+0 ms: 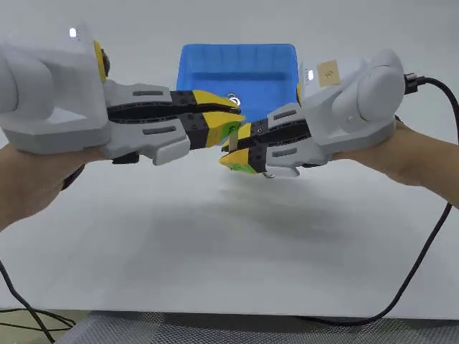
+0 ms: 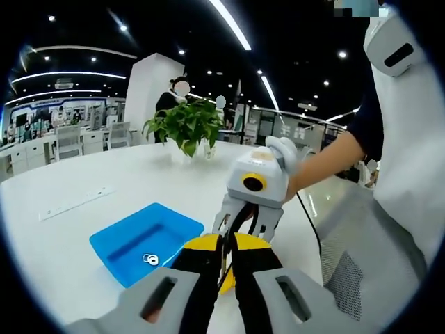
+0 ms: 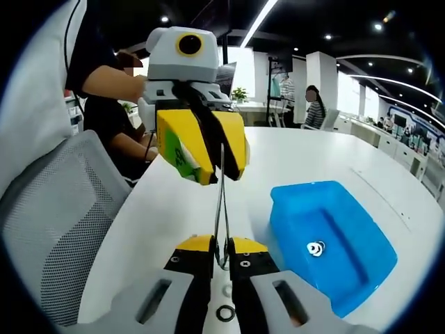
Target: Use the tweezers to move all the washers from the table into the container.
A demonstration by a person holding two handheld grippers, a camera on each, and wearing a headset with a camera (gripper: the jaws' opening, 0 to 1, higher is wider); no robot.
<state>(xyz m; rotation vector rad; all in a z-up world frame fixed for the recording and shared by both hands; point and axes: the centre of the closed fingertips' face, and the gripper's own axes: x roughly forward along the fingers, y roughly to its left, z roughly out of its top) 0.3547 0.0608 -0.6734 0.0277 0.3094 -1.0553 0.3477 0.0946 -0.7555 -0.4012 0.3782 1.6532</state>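
Note:
Thin metal tweezers [image 3: 222, 202] run between the two grippers, which meet tip to tip above the white table [image 1: 215, 244]. My right gripper [image 3: 221, 245] is shut on one end of them. My left gripper [image 3: 212, 174] faces it and is shut on the other end. In the head view the left gripper [image 1: 237, 119] comes in from the left and the right gripper [image 1: 231, 148] from the right, with the tweezers [image 1: 231, 140] between them. The blue container [image 1: 237, 72] behind holds washers [image 3: 316, 248]. Two washers [image 3: 224, 312] lie on the table under the right jaws.
A black cable [image 1: 423, 244] trails from the right gripper across the table's right side to its front edge. A mesh chair [image 3: 62, 229] stands beside the table. A potted plant [image 2: 186, 126] sits at the far end, with people behind it.

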